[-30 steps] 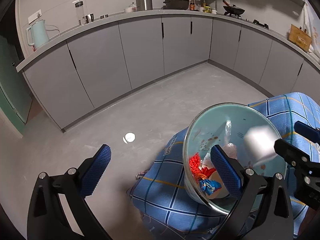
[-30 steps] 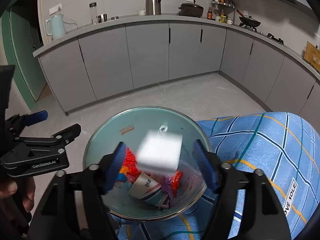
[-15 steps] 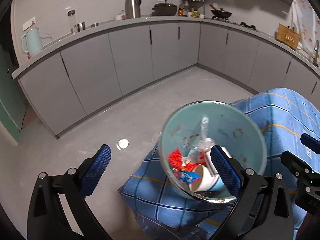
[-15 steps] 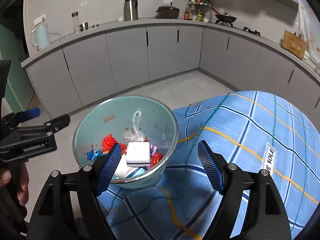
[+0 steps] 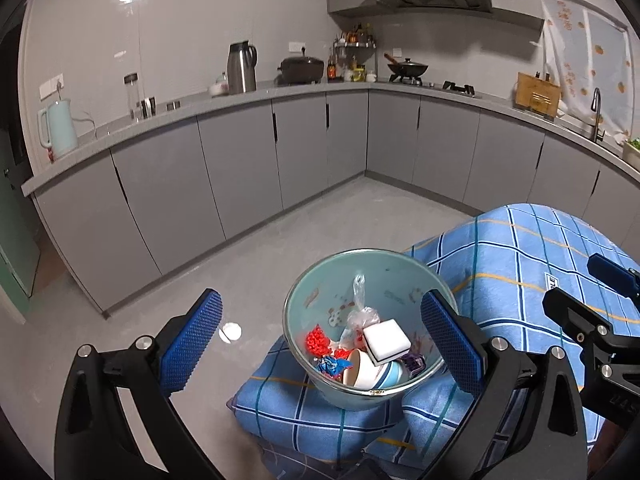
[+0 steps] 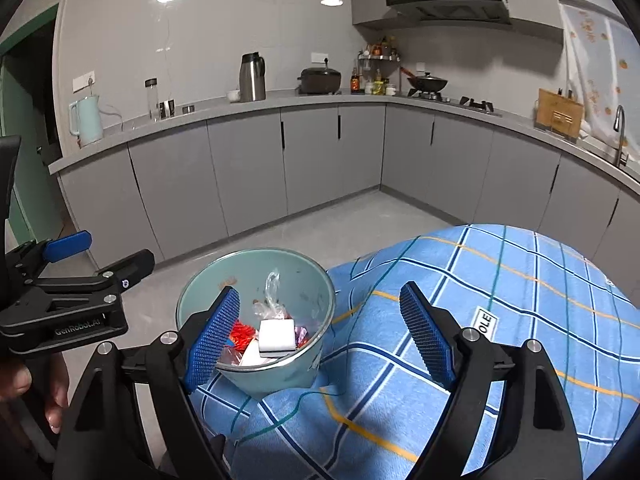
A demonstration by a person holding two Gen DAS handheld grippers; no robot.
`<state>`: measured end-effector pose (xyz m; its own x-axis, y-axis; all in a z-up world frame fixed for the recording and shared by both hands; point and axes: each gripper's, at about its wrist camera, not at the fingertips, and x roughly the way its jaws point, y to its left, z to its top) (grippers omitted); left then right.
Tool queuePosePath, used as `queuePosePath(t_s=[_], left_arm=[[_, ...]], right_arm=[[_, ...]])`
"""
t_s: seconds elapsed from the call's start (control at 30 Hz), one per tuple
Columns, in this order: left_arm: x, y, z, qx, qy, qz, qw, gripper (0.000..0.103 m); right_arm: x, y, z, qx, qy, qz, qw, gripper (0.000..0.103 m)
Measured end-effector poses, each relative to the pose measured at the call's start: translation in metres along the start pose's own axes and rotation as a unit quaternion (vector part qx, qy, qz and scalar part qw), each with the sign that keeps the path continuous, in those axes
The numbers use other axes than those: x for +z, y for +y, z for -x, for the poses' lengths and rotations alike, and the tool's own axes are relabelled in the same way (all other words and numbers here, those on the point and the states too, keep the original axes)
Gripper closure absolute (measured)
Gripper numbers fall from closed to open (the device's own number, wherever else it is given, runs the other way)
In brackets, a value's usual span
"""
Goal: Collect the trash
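While both claws stand wide, nothing held: left claw (image 5: 320,344), right claw (image 6: 320,338). Pale green bin (image 5: 316,308) just ahead, resting on blue checked cloth (image 6: 500,288) at its edge. Inside bin: white sponge block (image 5: 386,340) on top, paper cup (image 5: 370,368), red netting (image 5: 316,340), clear plastic bag (image 5: 360,312). Beyond: grey floor, grey cabinets (image 5: 240,164), pale kettle (image 5: 60,128) on worktop (image 5: 160,114).

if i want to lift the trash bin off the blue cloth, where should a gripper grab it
Grip the bin by its rim, coming from above, one finger inside and one outside. The mouth is open and upright, and the wall is too wide to span. The near edge is packed with the white sponge and paper cup, so take the far rim, where the inside is bare.
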<state>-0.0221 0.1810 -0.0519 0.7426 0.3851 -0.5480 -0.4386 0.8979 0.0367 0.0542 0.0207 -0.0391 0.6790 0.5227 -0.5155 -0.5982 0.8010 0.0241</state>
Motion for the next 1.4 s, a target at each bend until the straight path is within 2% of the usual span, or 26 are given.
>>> queuePosePath(t_s=[0.47,1.4], left_arm=[[0.004,0.0,0.028,-0.01,-0.021,-0.006,0.9997,0.005],[0.004,-0.003,0.021,-0.008,-0.012,-0.011,0.9998,0.005]], right_arm=[[0.004,-0.001,0.024,-0.005,-0.02,-0.002,1.0,0.021],[0.003,-0.001,0.027,-0.006,-0.023,-0.005,1.0,0.021]])
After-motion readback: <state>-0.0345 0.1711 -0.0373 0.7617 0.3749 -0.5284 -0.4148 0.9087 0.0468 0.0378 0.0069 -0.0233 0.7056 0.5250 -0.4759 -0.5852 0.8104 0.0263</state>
